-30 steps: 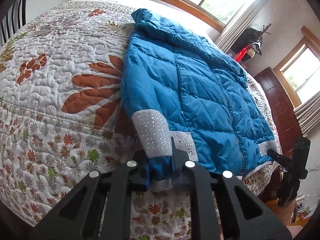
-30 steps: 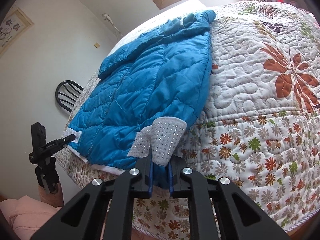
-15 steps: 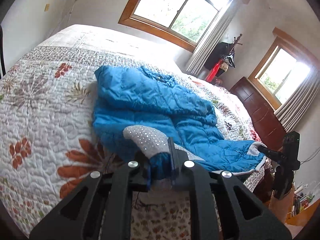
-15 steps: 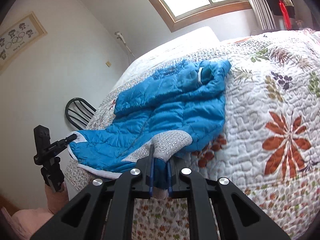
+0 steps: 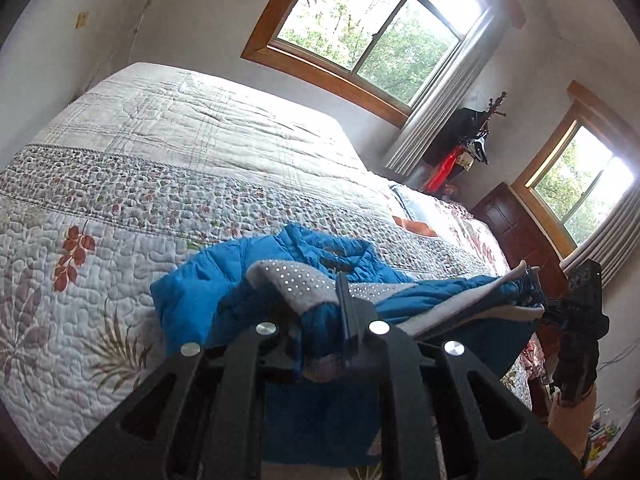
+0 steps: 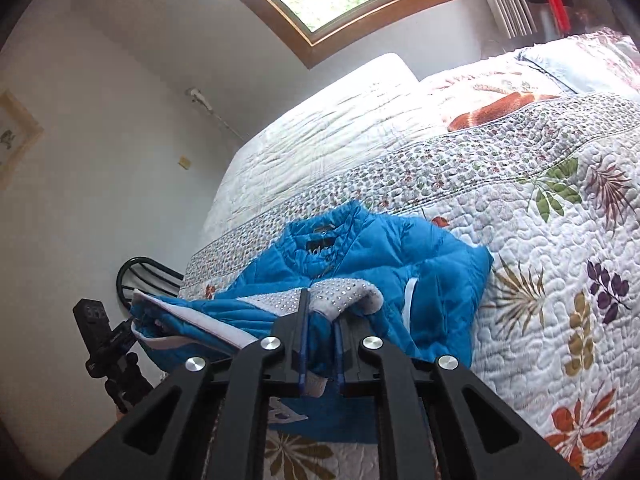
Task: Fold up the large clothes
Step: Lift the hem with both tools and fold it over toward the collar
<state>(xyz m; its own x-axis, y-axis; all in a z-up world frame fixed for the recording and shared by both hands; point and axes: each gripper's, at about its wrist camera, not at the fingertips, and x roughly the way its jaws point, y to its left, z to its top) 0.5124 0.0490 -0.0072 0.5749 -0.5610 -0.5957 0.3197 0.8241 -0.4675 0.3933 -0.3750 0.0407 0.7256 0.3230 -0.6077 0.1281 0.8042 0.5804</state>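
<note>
White walls and two wood-framed windows (image 5: 372,36) stand behind a wide bed (image 5: 168,184) under a quilt printed with leaves and flowers. On the quilt lies the blue puffer jacket (image 6: 404,268), collar toward the headboard, its lower half lifted and doubled over the chest. At the left, the left tongs (image 5: 320,344) are pressed together, pinching a grey studded cuff (image 5: 296,284) and blue fabric. A pale hem band (image 5: 476,300) stretches across to the right tongs (image 6: 320,356), likewise clamped on the other studded cuff (image 6: 344,292). Beside the bed's left edge stands a dark chair (image 6: 148,280).
</note>
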